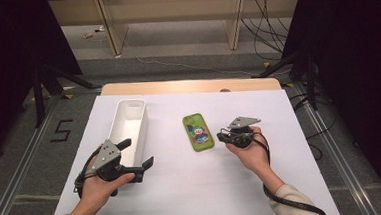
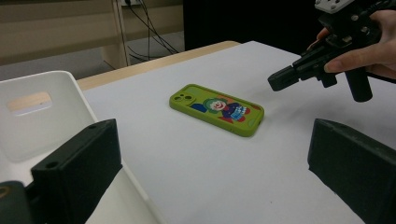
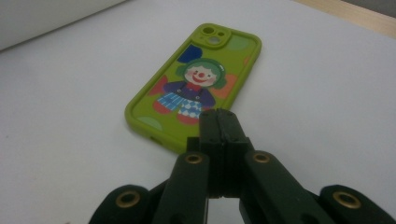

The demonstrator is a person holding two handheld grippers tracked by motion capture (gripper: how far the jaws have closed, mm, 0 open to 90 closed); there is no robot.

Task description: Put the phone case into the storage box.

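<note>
**Green phone case flat on counter, both tools near, nothing held**

Object: lime-green rectangular phone case with a cartoon clown print (image 1: 198, 132), soft-looking rubbery shell, lying flat and print-side up on the white-covered counter (image 1: 193, 187). It sits between the two tools, just right of the long white plastic open-topped bin (image 1: 129, 123), apart from it.

Left tool (image 1: 137, 157): jaws spread wide, empty, hovering over the near end of the bin. In the left gripper view the two black jaws frame the case from a distance.

Right tool (image 1: 224, 136): jaws pressed together, holding nothing, tips pointed at the case's near short edge; in the right gripper view the closed tips sit just short of that edge, contact not confirmed.

Handling judgement: case is probably light and flexible, raised rim around the edge, surface matte rather than slick. Lying flat, it offers little to pinch from above; a grip across the two long sides, or lifting one short edge first, seems most workable. Squeezing hard may bow it. Cannot tell whether a phone is inside.

Writing: no brand or text legible on the case. A dark "5" mark (image 1: 61, 130) shows on the floor left of the counter.
</note>
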